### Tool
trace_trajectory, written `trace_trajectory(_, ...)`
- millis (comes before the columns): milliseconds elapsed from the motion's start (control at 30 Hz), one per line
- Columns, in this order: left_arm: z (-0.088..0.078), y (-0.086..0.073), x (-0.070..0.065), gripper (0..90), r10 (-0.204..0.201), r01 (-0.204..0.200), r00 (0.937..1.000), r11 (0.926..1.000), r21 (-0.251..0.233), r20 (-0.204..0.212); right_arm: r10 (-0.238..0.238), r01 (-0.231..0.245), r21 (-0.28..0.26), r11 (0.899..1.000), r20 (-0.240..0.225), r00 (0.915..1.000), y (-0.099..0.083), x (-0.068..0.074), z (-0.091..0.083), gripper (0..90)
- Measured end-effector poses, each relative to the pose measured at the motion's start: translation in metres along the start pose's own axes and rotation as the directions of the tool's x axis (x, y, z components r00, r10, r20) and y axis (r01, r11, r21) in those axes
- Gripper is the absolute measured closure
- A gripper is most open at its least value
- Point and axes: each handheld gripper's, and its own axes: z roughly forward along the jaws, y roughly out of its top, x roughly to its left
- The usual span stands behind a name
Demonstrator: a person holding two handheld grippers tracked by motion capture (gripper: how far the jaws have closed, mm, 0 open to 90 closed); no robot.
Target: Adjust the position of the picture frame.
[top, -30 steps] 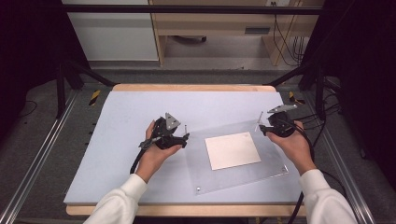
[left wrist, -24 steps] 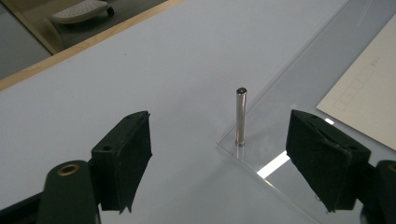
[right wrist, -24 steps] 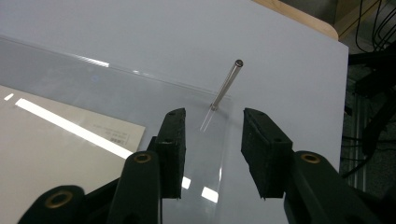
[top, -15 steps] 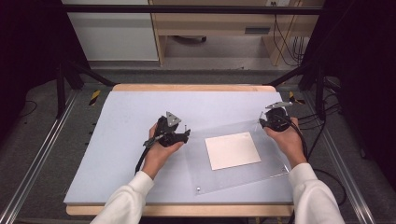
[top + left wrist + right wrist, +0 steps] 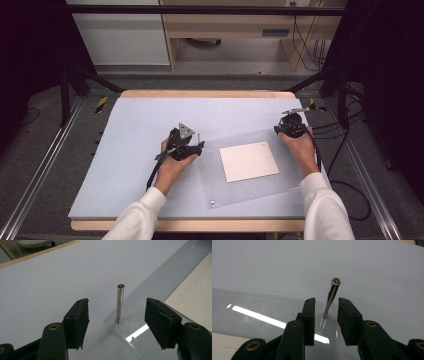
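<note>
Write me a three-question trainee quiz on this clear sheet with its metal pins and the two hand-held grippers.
1. True or false: the left hand-held gripper has its pads pressed on a metal pin.
2. What lies under the clear sheet: A) a pale paper card, B) a blue cloth, C) a red book?
3. Fill in: the pin in front of the right hand-held gripper stands at a ___ of the sheet.

Key: 1 false, the jaws stand apart on either side of the pin, having just been closing. 2 A, the card. 3 corner.
</note>
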Motion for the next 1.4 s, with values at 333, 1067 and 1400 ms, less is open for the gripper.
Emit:
trace_trajectory(333,-0.007,-0.002,-0.003,41.0,-0.001,0.001,0.9998,0.9998,-0.019,-0.021,0.047,-0.047,0.000,0.999,-0.005,0.9989,0.004,0.001,0.009,79.5)
trace_trajectory(1067,0.017,-0.012,-0.003,72.1,-0.034,0.035,0.9987,0.9992,-0.019,0.036,0.055,-0.055,0.012,0.998,0.015,0.9984,0.007,0.002,0.010,85.4)
trace_trajectory(1400,0.027,-0.010,-0.001,82.0,-0.025,0.025,0.9993,0.9997,-0.002,0.026,0.061,-0.061,0.011,0.998,0.004,0.9981,0.006,0.001,0.009,85.4)
